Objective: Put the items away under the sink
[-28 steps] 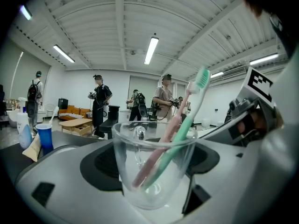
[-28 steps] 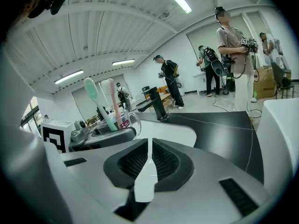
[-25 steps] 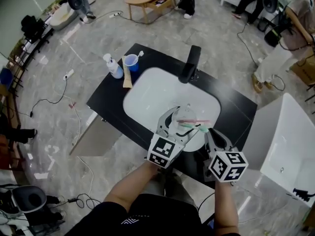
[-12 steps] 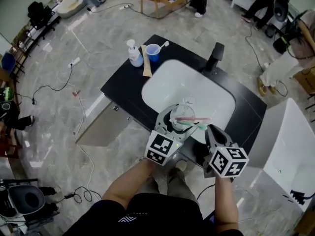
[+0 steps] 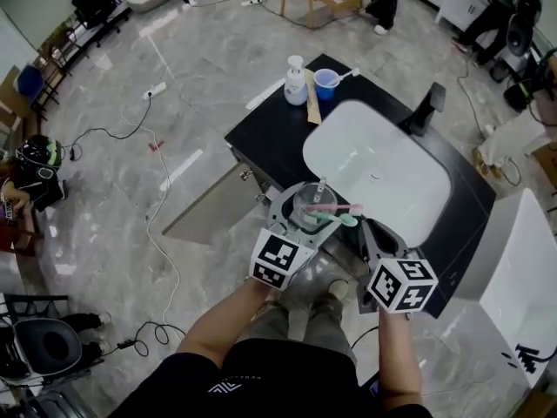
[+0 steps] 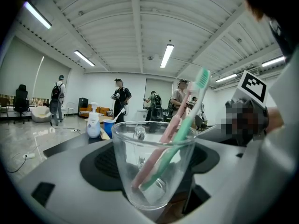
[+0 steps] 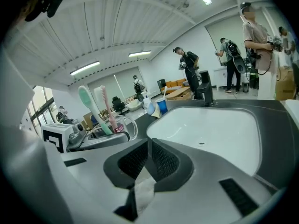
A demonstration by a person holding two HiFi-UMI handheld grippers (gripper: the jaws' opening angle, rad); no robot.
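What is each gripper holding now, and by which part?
The left gripper clamps the clear glass cup by its side walls; two toothbrushes stand in it. The right gripper is shut and holds nothing.

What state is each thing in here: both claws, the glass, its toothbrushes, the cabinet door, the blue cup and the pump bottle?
Left claw: shut on the glass.
Right claw: shut, nothing in it.
Glass: upright, gripped.
Toothbrushes: leaning inside the glass, heads up.
Cabinet door: swung open.
Blue cup: upright on the counter.
Pump bottle: upright beside the blue cup.
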